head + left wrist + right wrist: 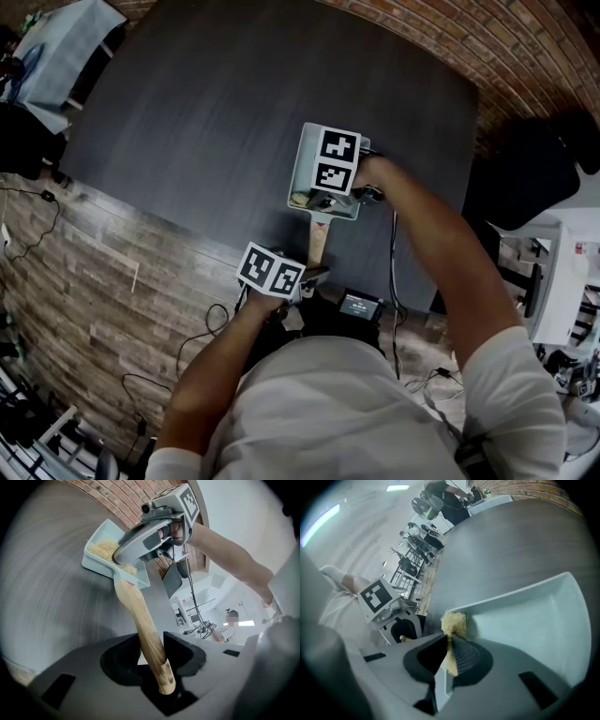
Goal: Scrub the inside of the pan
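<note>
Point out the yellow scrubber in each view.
Head view: scrubber in the pan's lower-left corner, under the right gripper.
Left gripper view: upper left, inside the pan, partly behind the right gripper.
Right gripper view: centre, pinched between the jaws.
Shared landmark: the pale square pan.

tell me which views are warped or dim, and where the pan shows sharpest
Head view: dim and dark-toned, bent at the edges, the pan small and partly covered. Left gripper view: strong fisheye with black corners, the room behind washed out, the wooden handle crisp. Right gripper view: fisheye too, the pan's floor evenly lit, the scrubber slightly soft.
</note>
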`<state>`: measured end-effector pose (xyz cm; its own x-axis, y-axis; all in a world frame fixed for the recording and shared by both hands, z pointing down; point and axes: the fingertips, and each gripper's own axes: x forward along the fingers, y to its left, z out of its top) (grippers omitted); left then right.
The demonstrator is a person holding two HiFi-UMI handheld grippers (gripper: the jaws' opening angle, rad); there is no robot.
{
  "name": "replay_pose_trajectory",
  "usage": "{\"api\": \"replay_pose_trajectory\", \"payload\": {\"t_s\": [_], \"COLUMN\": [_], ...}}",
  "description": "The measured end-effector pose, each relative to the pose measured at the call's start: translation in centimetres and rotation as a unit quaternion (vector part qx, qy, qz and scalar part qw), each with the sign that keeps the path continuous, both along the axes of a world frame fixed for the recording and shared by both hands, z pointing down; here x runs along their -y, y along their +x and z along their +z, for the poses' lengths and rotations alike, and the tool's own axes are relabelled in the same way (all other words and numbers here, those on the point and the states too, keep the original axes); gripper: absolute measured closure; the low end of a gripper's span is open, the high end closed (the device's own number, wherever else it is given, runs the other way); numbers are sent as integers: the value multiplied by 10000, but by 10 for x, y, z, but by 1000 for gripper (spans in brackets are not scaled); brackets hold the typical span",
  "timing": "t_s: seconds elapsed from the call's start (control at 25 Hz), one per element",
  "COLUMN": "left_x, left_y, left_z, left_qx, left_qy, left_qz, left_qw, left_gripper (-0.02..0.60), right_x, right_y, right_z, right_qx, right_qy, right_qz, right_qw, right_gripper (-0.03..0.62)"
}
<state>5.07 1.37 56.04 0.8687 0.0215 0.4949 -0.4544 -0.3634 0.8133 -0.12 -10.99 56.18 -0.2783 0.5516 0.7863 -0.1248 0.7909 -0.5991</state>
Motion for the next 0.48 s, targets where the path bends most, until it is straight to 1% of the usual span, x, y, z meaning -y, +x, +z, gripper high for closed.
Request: {"api": "replay_pose_trajectory", "payload": {"t_s": [0.16,0.24,0.36,0.48], "left_x": [0,0,0,0], "left_y": [0,-1,-1,0], "left_z": [-1,-1,-1,-1], "left_qx": [-38,-33,-38,-54], "left_qy": [1,17,21,19], "left_qz": [-45,-61,-94,-115], "left_qw": [10000,10000,9999,9999], "left_gripper": [430,430,430,430], "right_x": [2,3,12,31], "right_y": [-2,-3,-2,6], "right_z": [-20,-32,-45,-49], "right_qx": [403,648,924,970], "right_qy": [-122,-83,305,893], "right_qz": [327,461,571,785], "right_qw": [9986,9968,9936,9882], "right_gripper": [556,556,556,556]}}
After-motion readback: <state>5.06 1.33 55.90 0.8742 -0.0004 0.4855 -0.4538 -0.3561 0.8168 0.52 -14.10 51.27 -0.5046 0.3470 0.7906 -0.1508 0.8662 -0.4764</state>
